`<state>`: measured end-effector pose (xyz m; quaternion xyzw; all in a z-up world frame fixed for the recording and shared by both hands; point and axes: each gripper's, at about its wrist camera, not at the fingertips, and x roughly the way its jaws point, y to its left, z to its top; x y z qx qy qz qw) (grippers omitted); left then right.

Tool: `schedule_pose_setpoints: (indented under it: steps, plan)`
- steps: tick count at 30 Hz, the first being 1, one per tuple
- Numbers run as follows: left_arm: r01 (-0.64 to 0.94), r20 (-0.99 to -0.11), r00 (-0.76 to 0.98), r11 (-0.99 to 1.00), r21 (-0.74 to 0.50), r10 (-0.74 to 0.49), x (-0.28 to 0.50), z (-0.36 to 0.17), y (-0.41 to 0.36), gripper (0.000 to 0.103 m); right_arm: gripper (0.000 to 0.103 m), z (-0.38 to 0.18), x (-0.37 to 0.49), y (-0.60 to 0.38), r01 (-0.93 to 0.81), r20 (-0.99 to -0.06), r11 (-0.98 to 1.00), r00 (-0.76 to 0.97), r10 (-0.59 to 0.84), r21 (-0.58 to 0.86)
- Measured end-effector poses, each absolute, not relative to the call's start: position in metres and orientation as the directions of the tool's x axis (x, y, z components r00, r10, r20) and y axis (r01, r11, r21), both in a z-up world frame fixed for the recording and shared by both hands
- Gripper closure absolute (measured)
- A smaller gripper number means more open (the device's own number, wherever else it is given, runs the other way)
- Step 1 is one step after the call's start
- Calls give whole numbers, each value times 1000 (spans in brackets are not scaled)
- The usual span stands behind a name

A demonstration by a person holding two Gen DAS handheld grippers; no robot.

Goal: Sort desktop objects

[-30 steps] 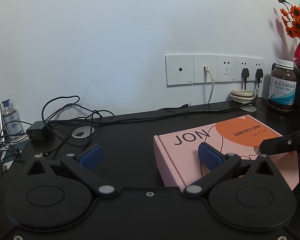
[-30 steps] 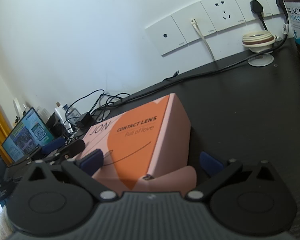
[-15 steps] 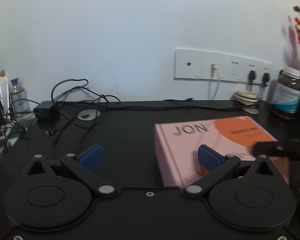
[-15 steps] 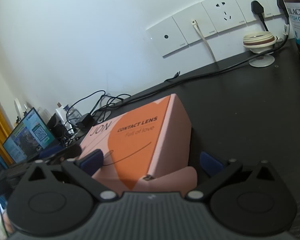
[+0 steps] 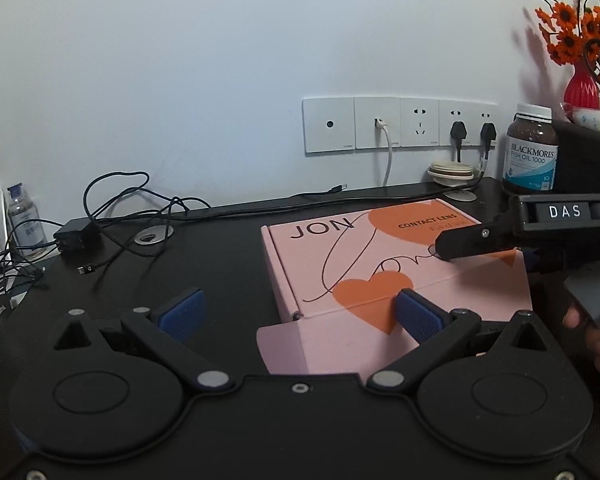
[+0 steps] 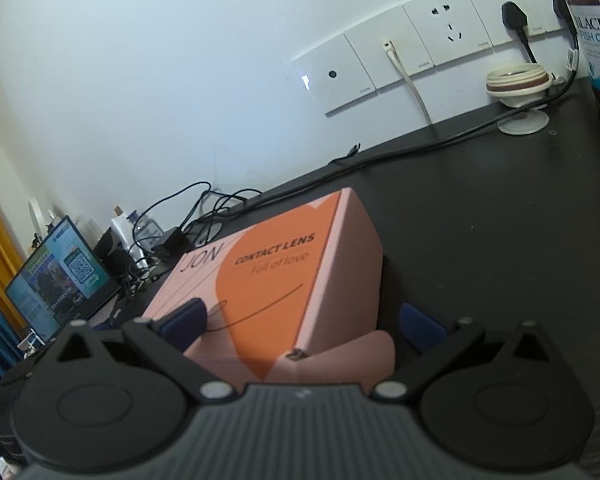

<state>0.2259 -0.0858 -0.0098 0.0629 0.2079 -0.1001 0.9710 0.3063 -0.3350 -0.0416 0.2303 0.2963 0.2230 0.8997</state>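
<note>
Both grippers, left point(image 5: 298, 312) and right point(image 6: 300, 320), gape around the box point(image 5: 384, 264) (pink).

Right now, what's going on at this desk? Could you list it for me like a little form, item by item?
Surface: black desk
Main item: pink box printed JON and CONTACT LENS, lying flat, front flap sticking out
Left gripper: open, one blue finger over the box's near edge, the other over bare desk
Right gripper: open, straddling the box's right corner
Back right: fish oil bottle, upright
Behind it: red vase of orange flowers
Back left: tangle of black cables
Wall: row of sockets, two black plugs in
</note>
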Motion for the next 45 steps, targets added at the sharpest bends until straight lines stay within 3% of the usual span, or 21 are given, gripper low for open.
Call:
schedule_pose_setpoints:
  steps: [17, 28, 35, 45]
  plan:
    - [236, -433, 881, 970, 54, -191, 229, -12, -84, 0, 1, -39, 303, -332, -269, -437, 814, 734, 519, 515]
    - [221, -432, 884, 974, 50, -179, 229, -11, -83, 0, 1, -13, 257, -324, -248, -459, 887, 782, 421, 390]
    - [197, -421, 893, 980, 41, -162, 227, -10, -80, 0, 1, -14, 230, -337, -138, -487, 919, 814, 318, 369]
    - [118, -379, 917, 992, -40, -125, 218, -4, -61, 0, 1, -10, 190, -319, -174, -444, 955, 855, 268, 240]
